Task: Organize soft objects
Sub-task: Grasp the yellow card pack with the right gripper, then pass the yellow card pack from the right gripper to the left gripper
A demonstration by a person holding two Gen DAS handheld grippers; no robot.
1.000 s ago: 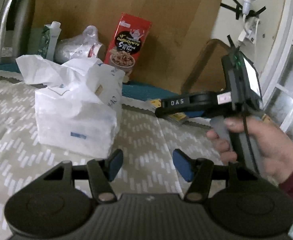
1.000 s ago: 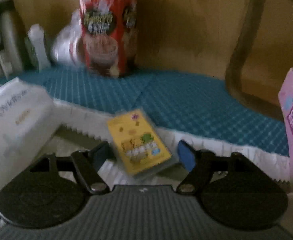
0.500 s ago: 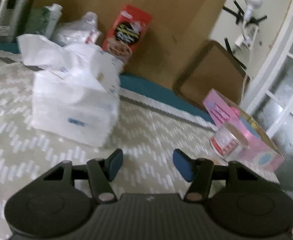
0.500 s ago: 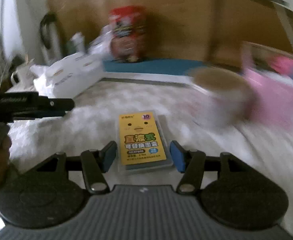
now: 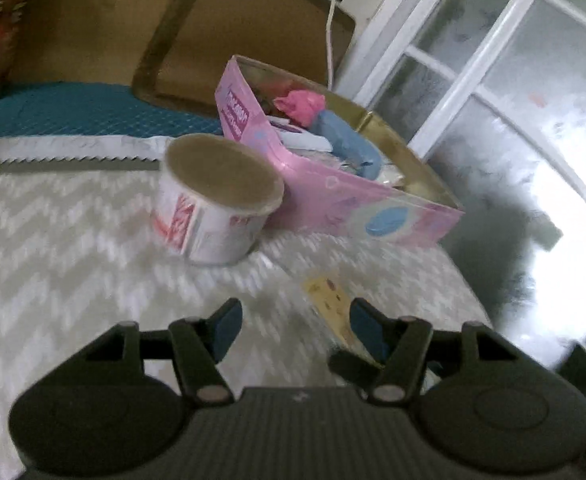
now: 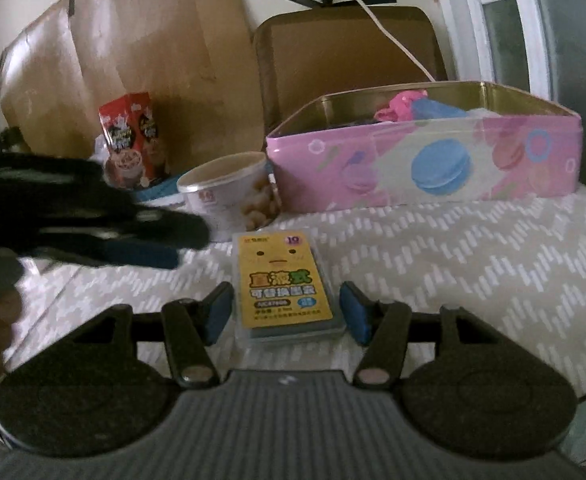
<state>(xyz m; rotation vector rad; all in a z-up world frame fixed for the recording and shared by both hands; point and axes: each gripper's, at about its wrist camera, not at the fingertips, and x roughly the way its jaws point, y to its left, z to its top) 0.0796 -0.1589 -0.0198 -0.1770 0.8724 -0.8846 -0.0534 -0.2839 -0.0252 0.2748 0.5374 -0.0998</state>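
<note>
Pink and blue soft things (image 6: 417, 110) lie in your pink macaron tin (image 6: 425, 164); your right gripper (image 6: 285, 312) straddles the yellow card pack (image 6: 285, 284), unclosed, and your left gripper (image 5: 293, 328) gapes empty.

Yellow card pack (image 6: 284, 285), "19" in top corner, Chinese characters

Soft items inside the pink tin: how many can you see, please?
2: a pink bundle toward the back of the pink tin and a blue roll beside it; more may be hidden.
</note>
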